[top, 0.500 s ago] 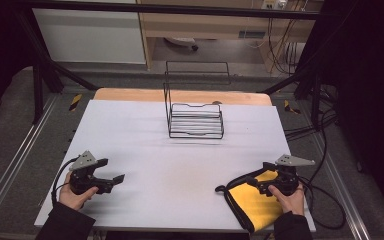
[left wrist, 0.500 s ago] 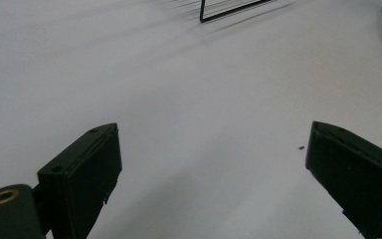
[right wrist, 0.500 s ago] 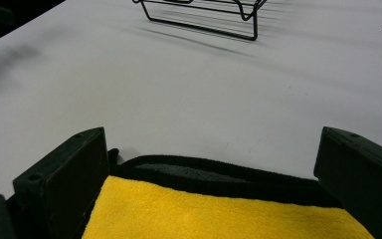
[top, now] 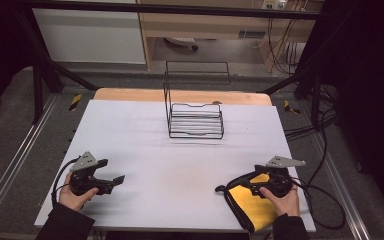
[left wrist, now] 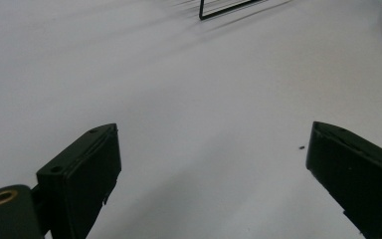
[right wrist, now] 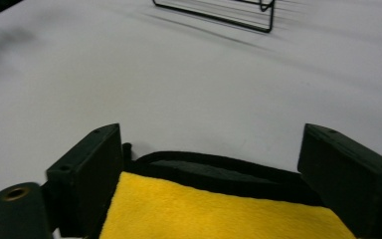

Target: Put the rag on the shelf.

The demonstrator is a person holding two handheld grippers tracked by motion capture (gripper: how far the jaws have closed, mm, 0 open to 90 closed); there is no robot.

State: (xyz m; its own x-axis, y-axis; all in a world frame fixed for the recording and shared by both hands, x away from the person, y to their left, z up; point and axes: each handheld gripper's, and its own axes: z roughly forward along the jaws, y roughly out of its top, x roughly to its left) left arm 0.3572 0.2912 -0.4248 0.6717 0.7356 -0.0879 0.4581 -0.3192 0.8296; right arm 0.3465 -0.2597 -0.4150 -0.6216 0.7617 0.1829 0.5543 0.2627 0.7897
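Observation:
A yellow cloth (top: 252, 206) with black trim lies at the near right corner of the white table (top: 180, 165). My right gripper (top: 247, 184) hovers over the cloth's far edge and points left. In the right gripper view its jaws stand wide apart on either side of the yellow cloth (right wrist: 219, 214), and its pads do not press on it. My left gripper (top: 117, 180) is at the near left, pointing right. Its jaws are open in the left gripper view (left wrist: 211, 134), with bare table between them.
A black wire rack (top: 195, 120) stands at the back middle of the table; its base shows at the top of both gripper views (left wrist: 224, 10) (right wrist: 219, 12). A wooden edge (top: 180, 95) runs behind the white surface. Cables trail off the right side.

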